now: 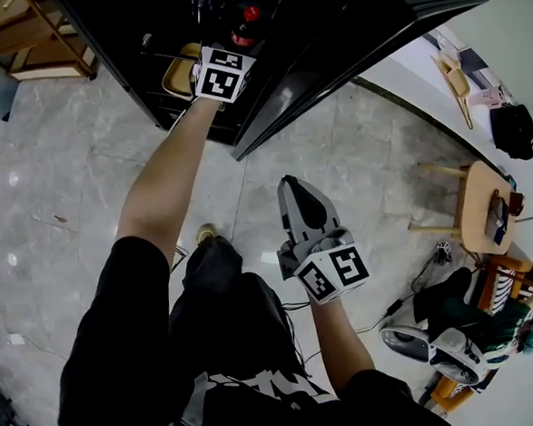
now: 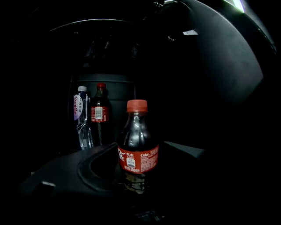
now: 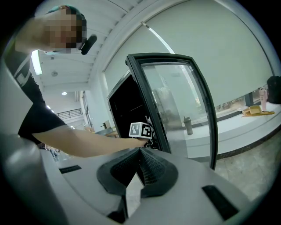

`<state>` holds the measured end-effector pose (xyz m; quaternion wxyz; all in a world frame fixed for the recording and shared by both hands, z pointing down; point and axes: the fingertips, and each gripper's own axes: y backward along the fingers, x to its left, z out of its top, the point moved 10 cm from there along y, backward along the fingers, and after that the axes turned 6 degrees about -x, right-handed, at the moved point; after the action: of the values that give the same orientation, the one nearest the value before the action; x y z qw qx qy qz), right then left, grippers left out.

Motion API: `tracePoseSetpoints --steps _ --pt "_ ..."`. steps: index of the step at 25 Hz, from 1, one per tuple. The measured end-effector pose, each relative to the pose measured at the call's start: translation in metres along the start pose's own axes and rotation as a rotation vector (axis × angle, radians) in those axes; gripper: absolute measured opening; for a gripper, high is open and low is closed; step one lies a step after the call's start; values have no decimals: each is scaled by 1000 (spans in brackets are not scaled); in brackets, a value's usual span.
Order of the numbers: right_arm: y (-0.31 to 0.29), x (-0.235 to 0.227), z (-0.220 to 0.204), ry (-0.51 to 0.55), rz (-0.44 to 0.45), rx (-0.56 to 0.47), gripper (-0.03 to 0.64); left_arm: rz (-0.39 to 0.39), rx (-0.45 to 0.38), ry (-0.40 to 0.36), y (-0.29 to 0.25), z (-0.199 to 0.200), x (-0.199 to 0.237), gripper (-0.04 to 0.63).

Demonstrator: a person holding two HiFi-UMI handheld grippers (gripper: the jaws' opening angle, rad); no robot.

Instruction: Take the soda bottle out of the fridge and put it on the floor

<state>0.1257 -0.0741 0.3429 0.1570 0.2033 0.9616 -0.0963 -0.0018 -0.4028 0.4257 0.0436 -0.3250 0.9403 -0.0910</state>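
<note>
The soda bottle point(image 2: 137, 147), dark cola under a red cap and red label, stands upright between the black jaws of my left gripper point(image 2: 140, 149), low on its body. The jaws hug it on both sides, shut on it. In the head view my left gripper point(image 1: 243, 29) reaches into the dark fridge point(image 1: 145, 43), and the bottle's red cap point(image 1: 251, 15) shows just past its marker cube. My right gripper point(image 1: 290, 182) hangs over the floor point(image 1: 73, 175) below the fridge door, tips together and holding nothing. The right gripper view shows those fingertips point(image 3: 141, 154) meeting.
At the back of the fridge stand a clear water bottle point(image 2: 81, 115) with a purple label and another cola bottle point(image 2: 100, 113). The glass door point(image 1: 355, 46) swings open to the right. A wooden table point(image 1: 483, 209), chairs and bags crowd the right side; a wooden shelf point(image 1: 27, 42) stands far left.
</note>
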Motion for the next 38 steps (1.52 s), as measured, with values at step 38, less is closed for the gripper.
tracePoseSetpoints --steps 38 --pt "40 6 -71 31 57 58 21 -29 -75 99 167 -29 -29 295"
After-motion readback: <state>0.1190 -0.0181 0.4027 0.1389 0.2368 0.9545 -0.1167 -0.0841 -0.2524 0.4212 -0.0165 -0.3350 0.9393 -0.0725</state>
